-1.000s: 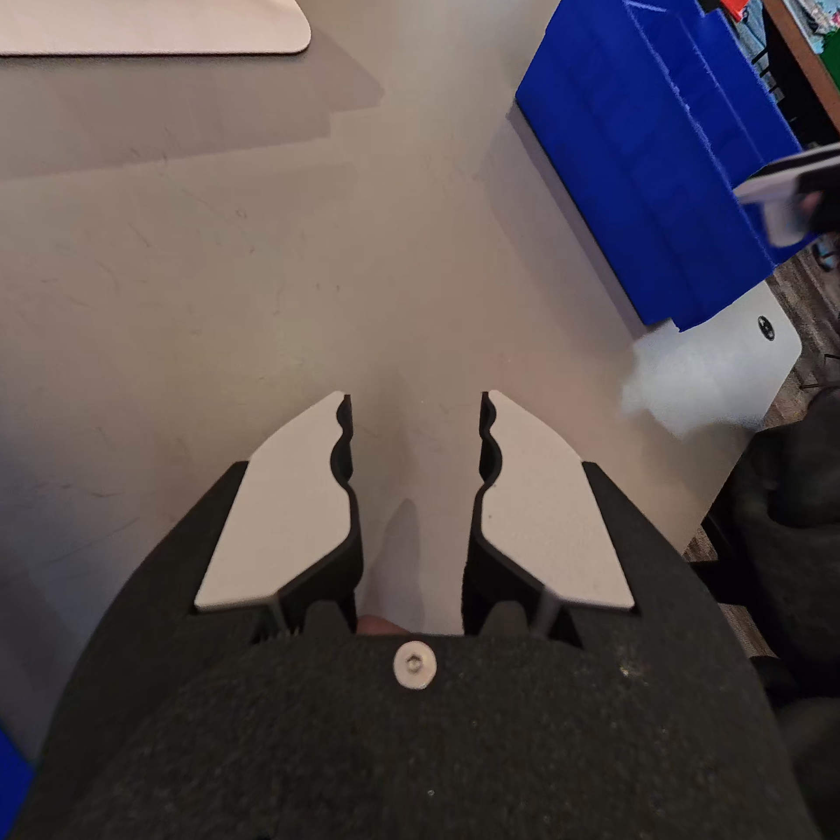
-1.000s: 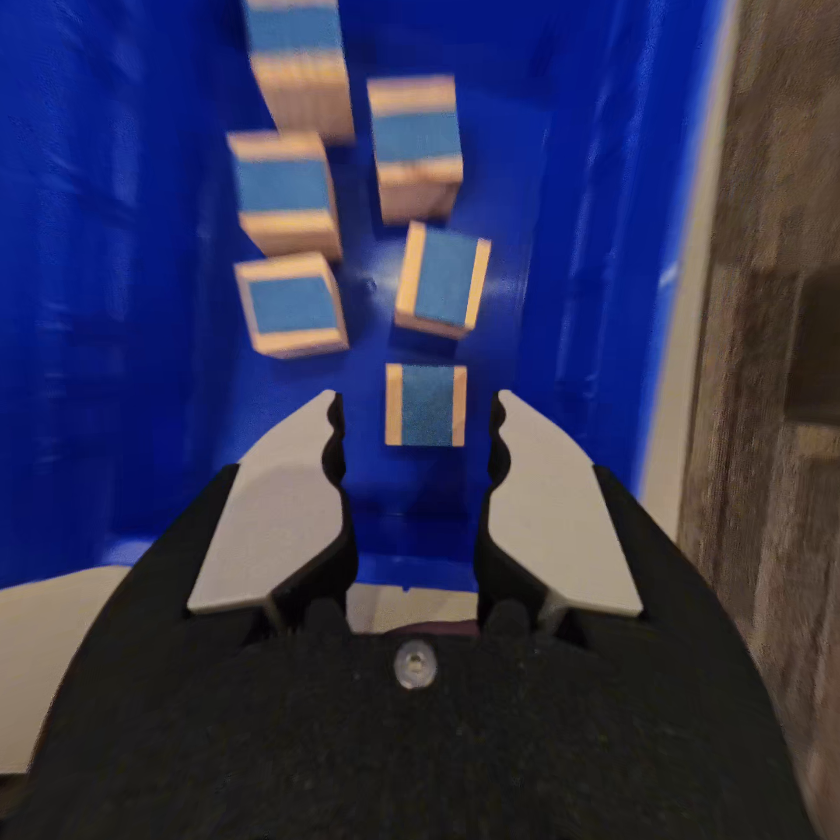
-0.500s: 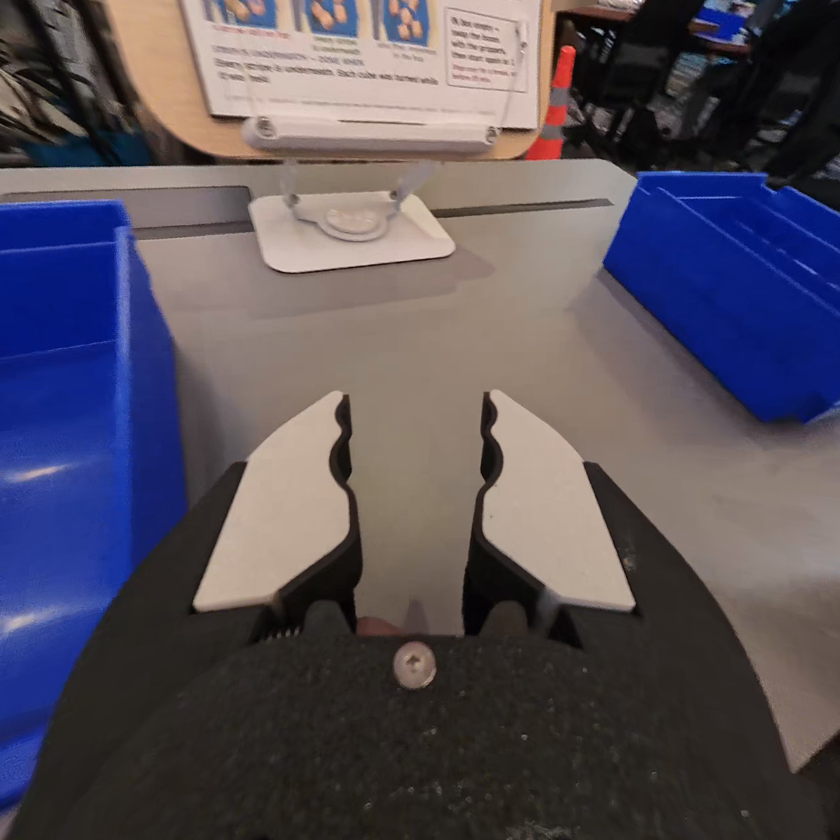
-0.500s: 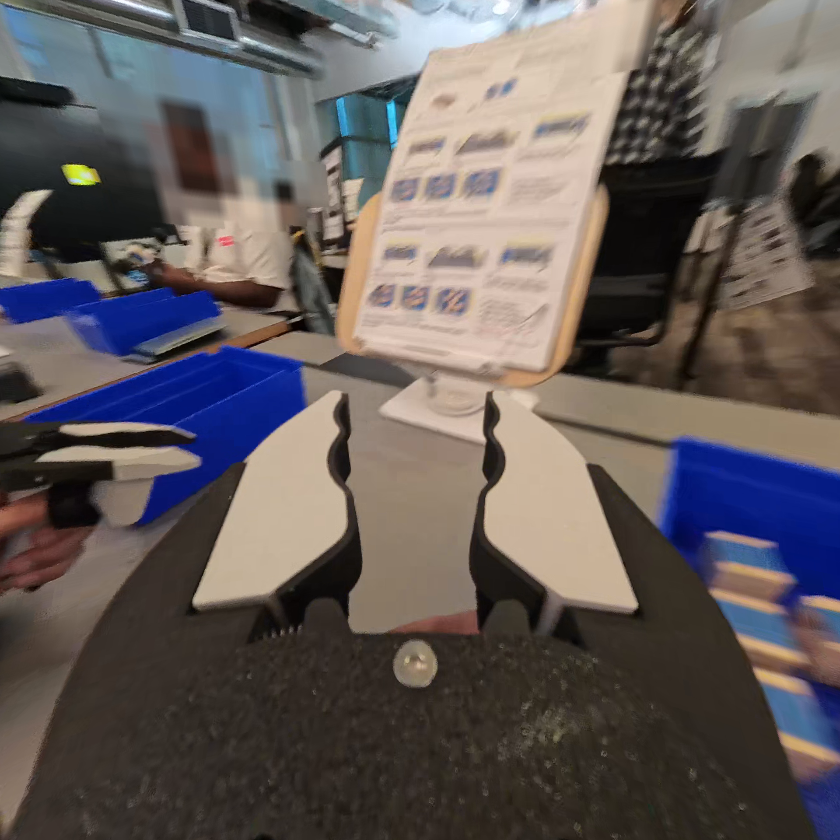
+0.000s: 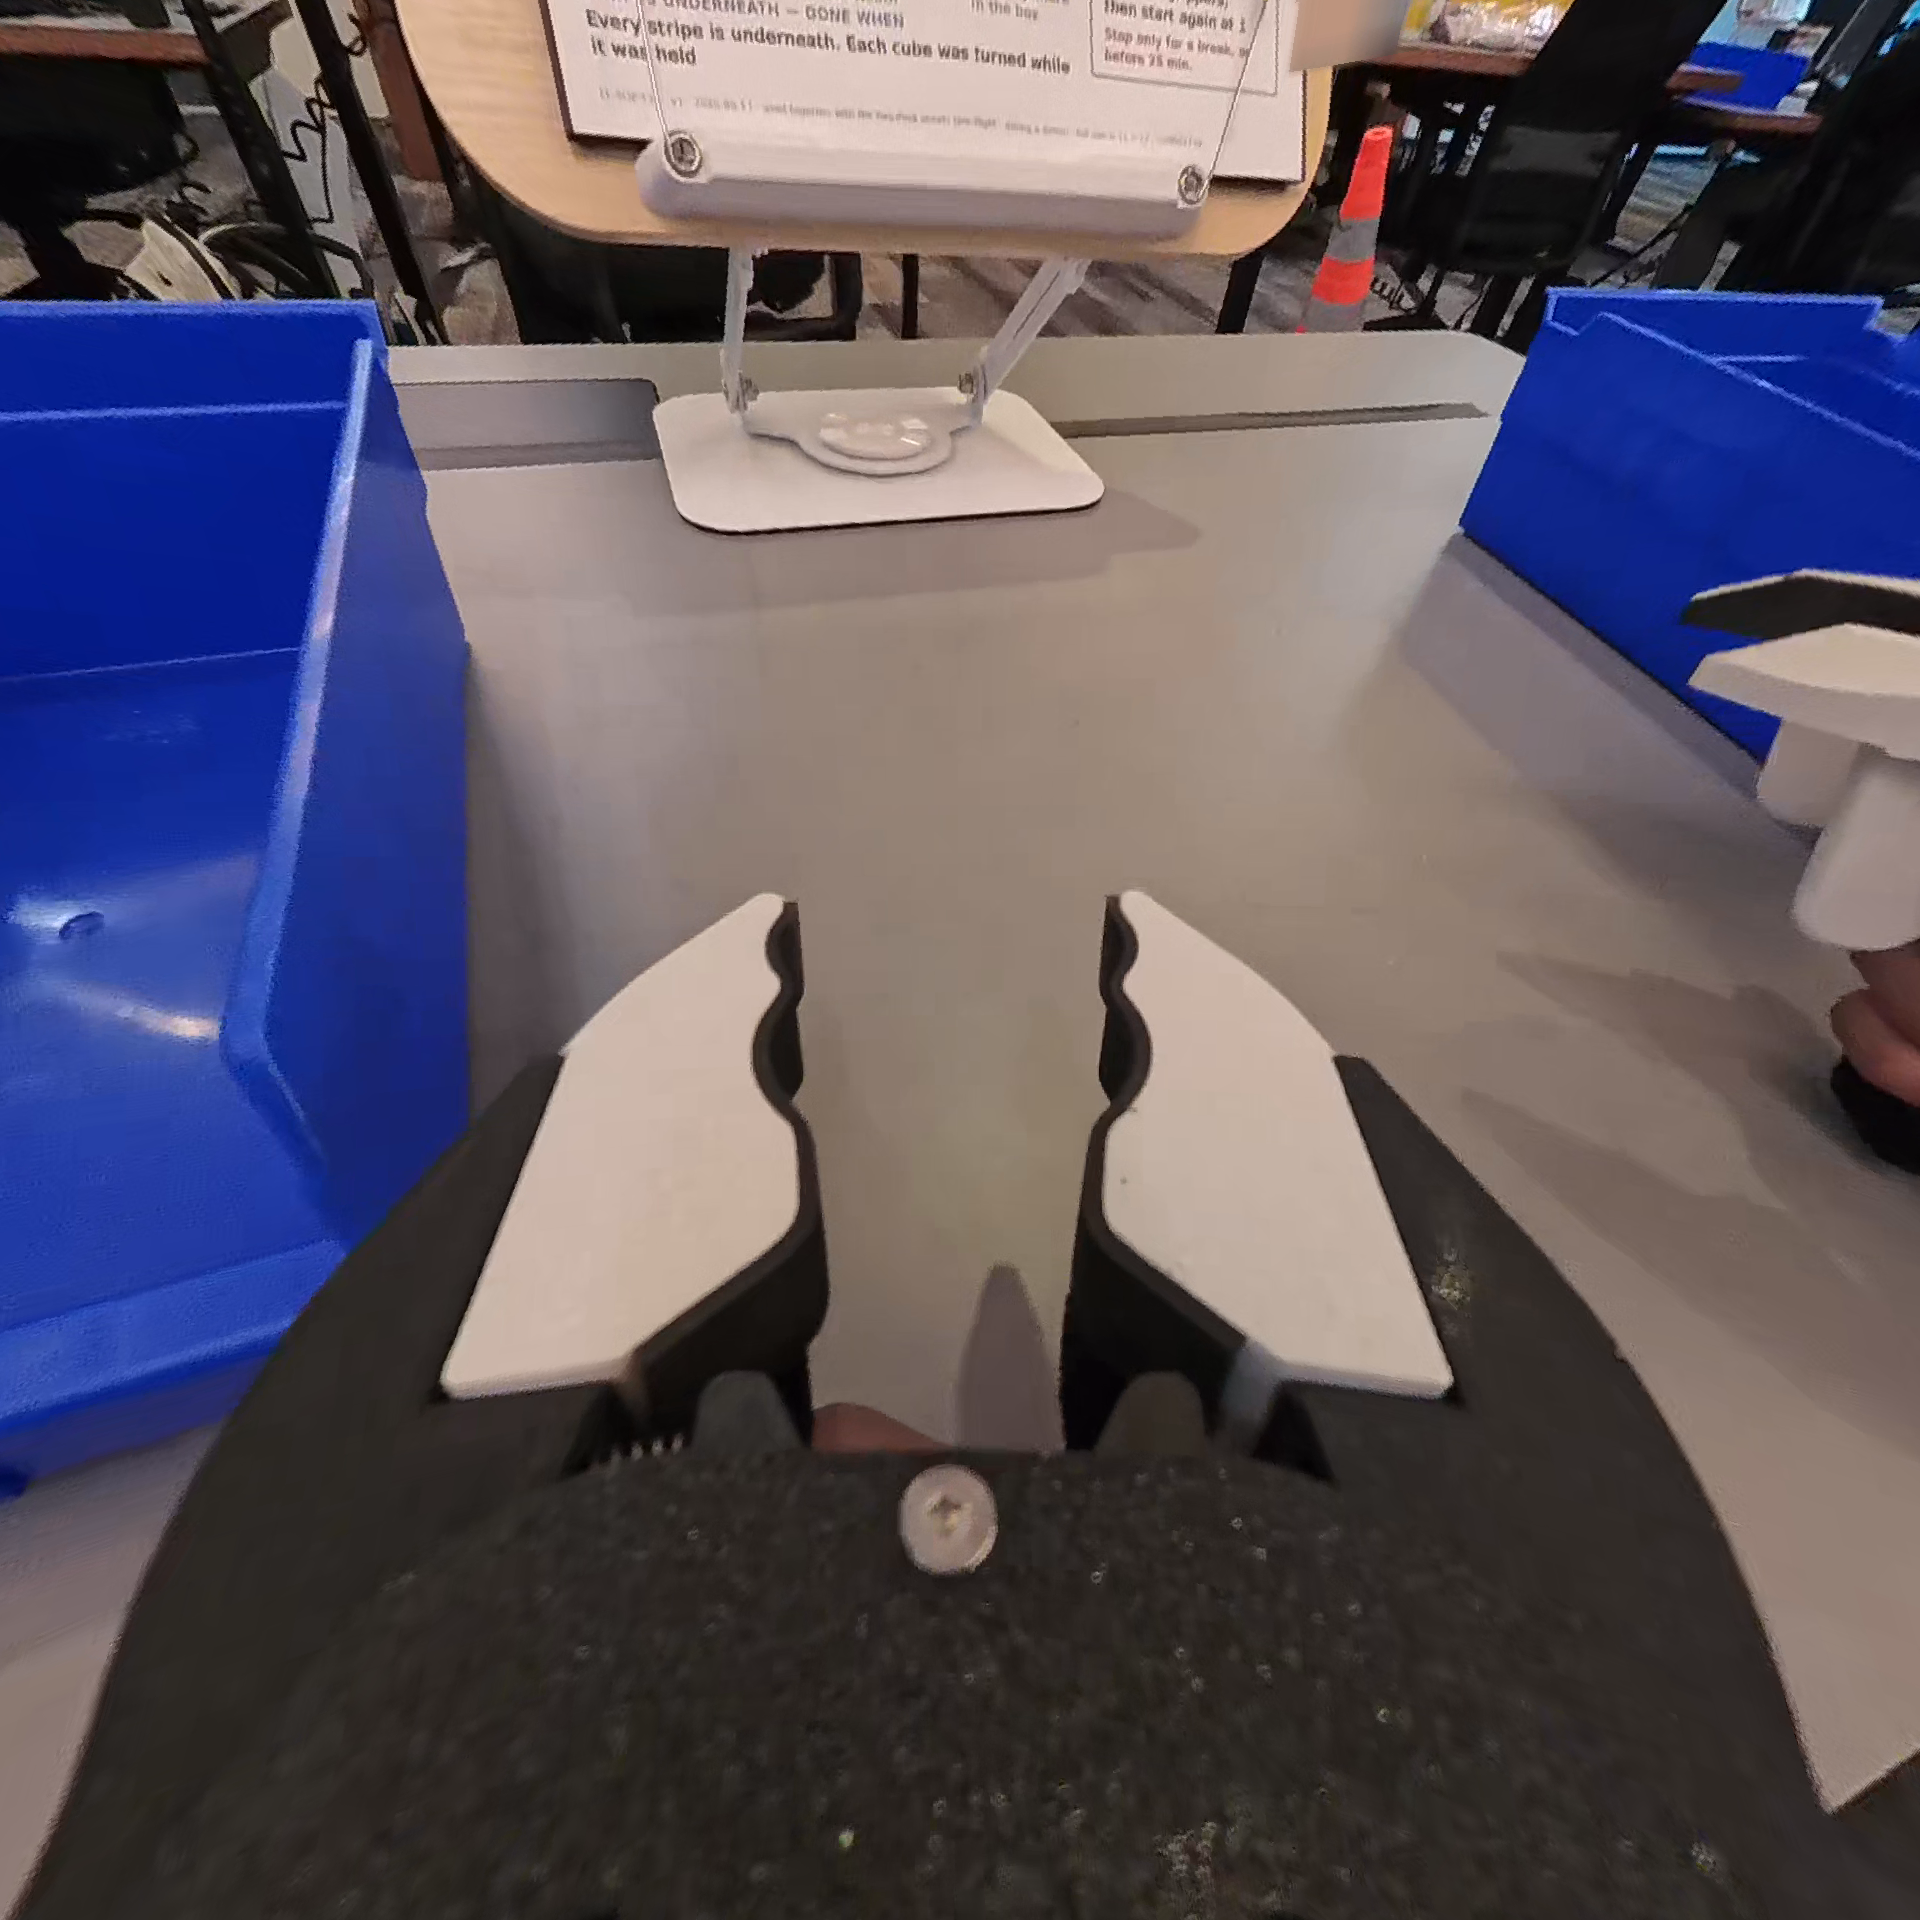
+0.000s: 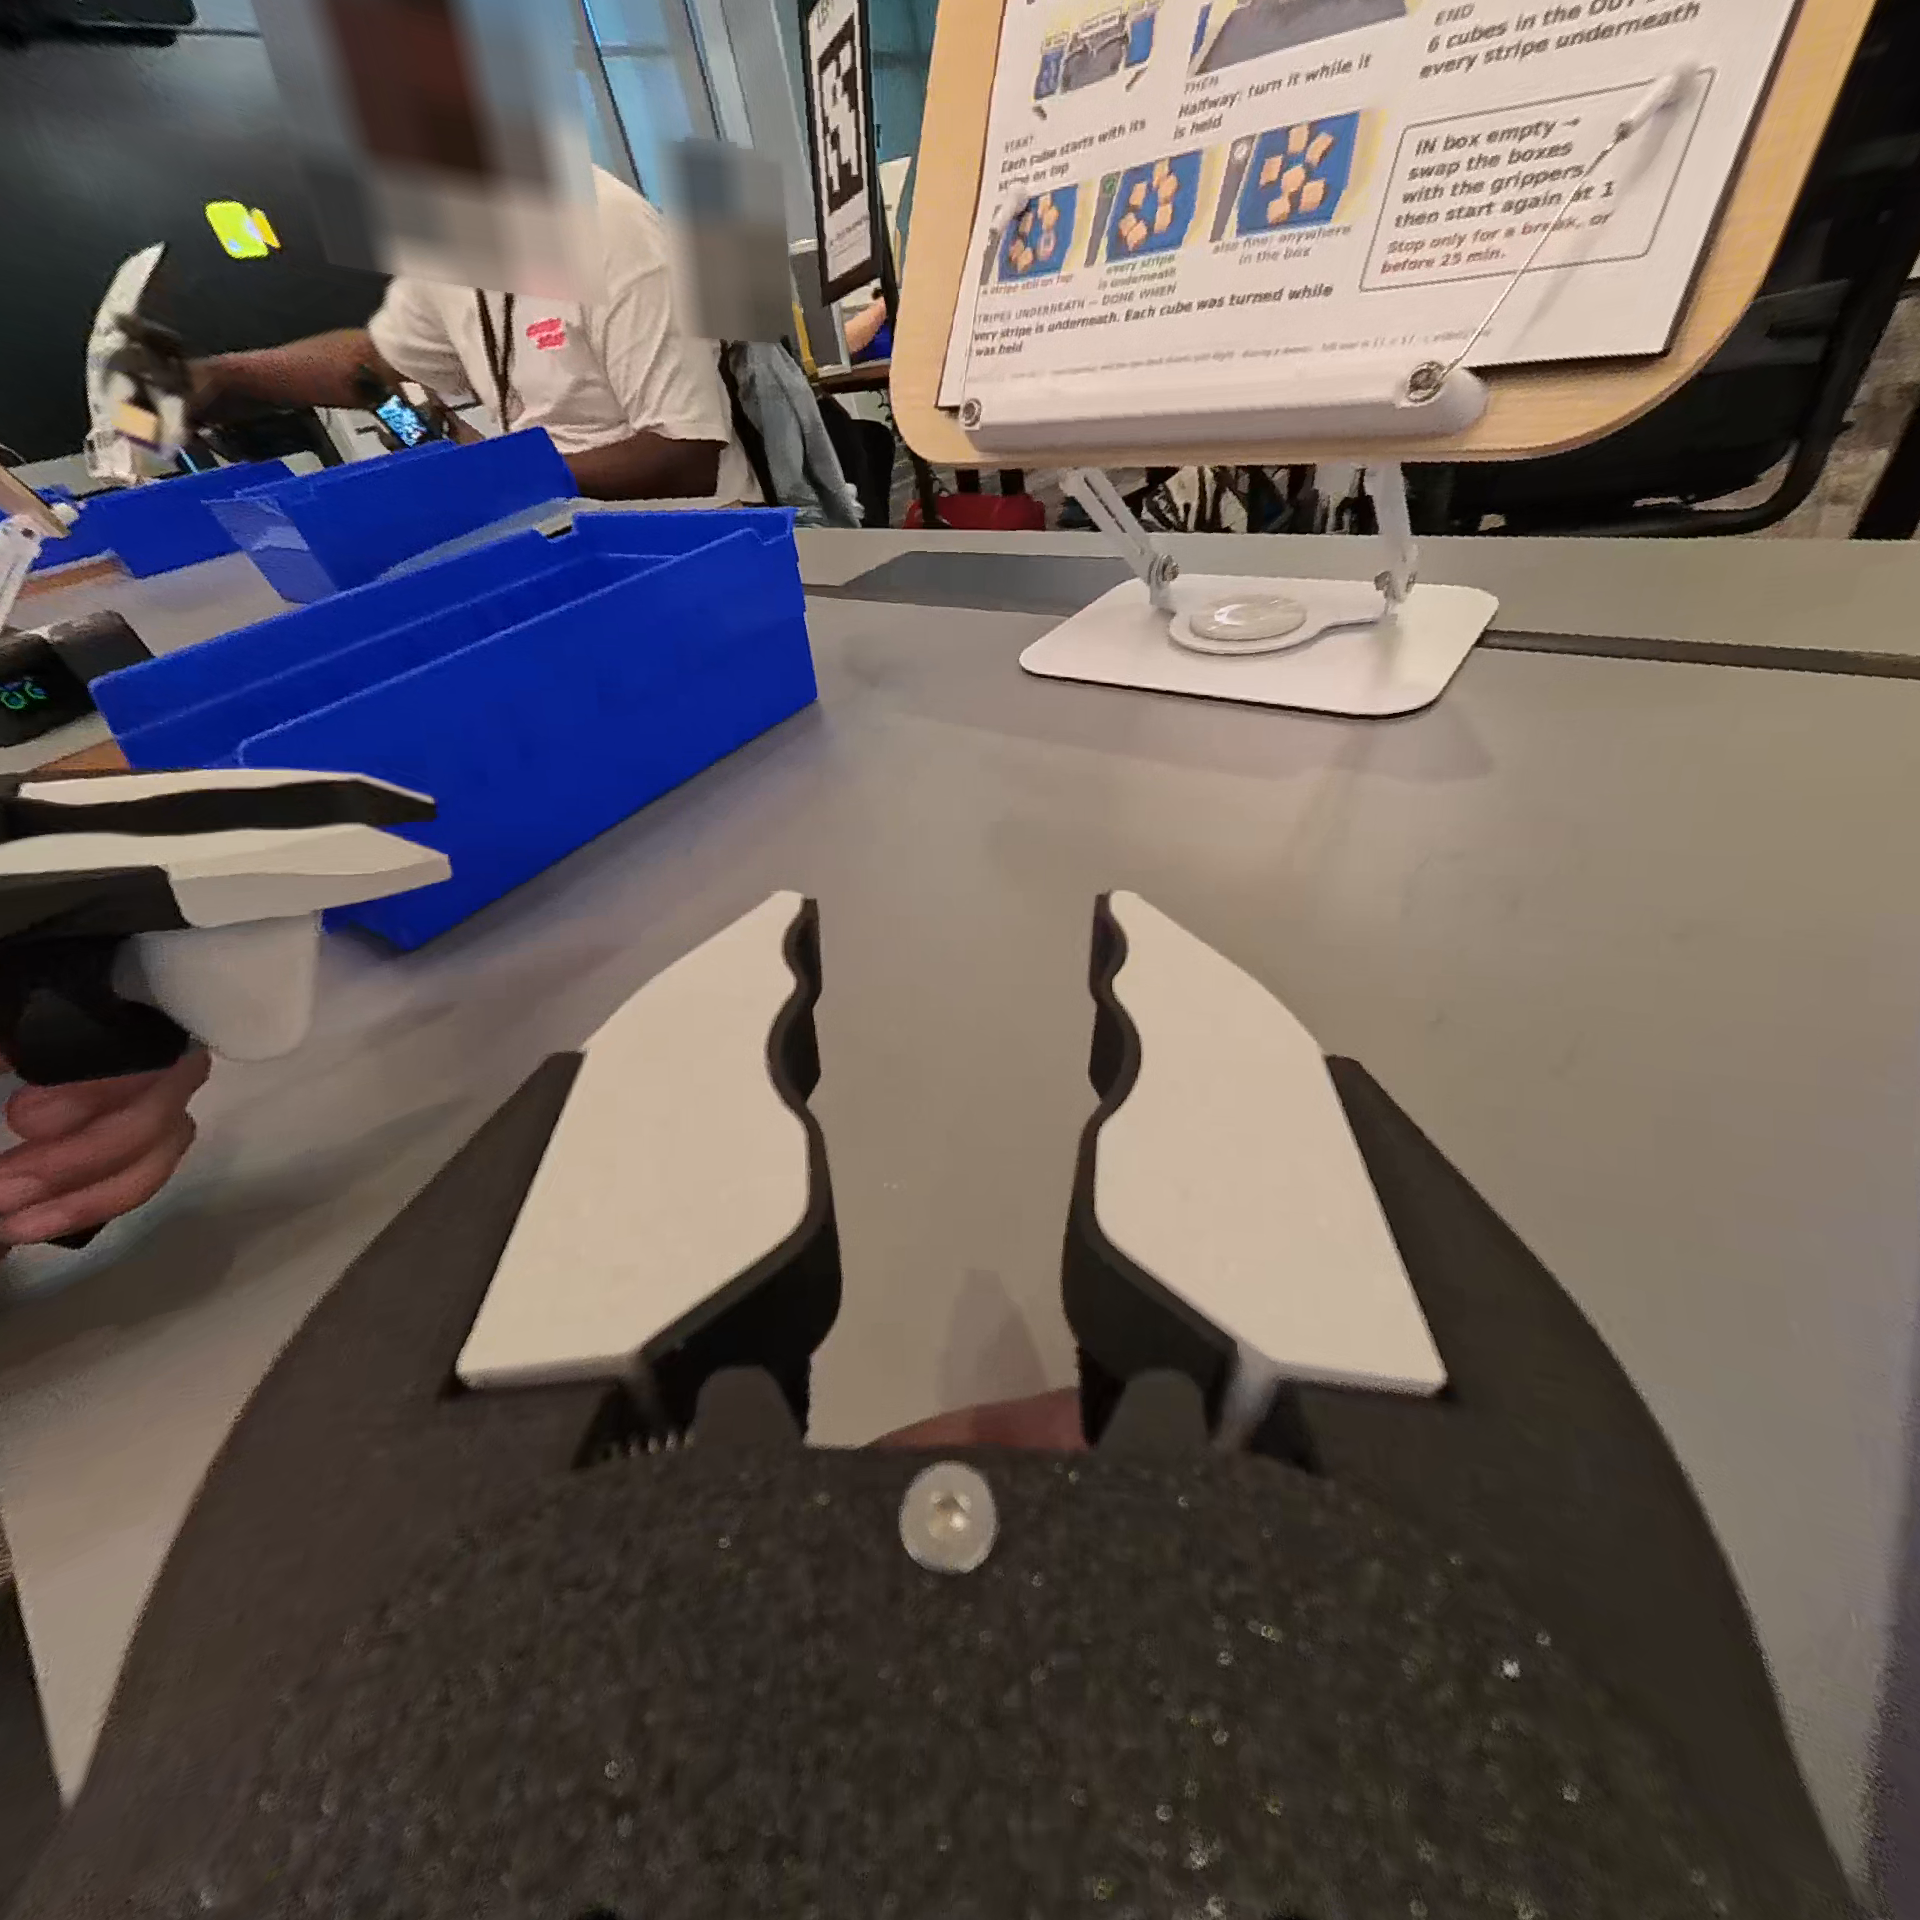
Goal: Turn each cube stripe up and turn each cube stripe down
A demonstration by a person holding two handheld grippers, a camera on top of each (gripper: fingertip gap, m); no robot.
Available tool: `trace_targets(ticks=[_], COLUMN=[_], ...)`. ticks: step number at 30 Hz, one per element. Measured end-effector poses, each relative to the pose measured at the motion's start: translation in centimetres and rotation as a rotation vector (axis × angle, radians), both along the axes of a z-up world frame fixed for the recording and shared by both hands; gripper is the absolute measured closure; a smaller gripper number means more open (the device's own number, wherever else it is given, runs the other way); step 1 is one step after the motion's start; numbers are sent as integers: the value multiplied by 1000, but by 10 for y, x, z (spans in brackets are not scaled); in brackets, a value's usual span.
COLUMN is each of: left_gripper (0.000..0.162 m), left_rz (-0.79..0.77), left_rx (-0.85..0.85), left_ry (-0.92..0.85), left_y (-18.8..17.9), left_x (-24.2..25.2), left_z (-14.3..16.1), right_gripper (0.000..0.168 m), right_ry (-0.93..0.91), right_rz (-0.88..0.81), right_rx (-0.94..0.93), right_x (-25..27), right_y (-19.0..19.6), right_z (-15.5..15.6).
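Though unseen leftward, people [image 6: 582, 343] rightward.

Right tongs [image 6: 951, 914] have swung from the cube bin to level over table [image 6: 1455, 935]; left tongs [image 5: 948, 914] likewise

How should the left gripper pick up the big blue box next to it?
Probably by the thin top edge of the blue box's side wall nearest the left gripper. Come down from above, one finger inside and one outside. The box looks too wide for the open jaws, but that upright wall fits between them.
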State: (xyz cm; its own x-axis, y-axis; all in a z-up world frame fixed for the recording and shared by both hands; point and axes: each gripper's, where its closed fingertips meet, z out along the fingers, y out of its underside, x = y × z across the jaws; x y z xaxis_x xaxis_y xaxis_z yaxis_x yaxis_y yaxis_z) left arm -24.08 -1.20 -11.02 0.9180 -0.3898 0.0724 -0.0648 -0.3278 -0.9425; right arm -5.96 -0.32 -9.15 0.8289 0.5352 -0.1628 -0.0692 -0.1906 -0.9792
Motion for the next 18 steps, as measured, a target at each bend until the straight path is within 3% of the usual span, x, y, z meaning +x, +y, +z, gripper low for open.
trace_targets(ticks=[12,15,18], left_gripper=[105,93,85], left_rz=[-56,-127,-266], left_rx=[-59,-65,-60], left_ry=[9,-19,-69], left_y=[2,-10,-26], left_x=[9,39,110], left_z=[-11,-3,12], right_gripper=[117,115,114], right_ry=[-97,8,186], right_rz=[32,15,-104], right_rx=[36,67,136], right_x=[-8,16,92], right_y=[-3,-6,-11], right_z=[-2,33,90])
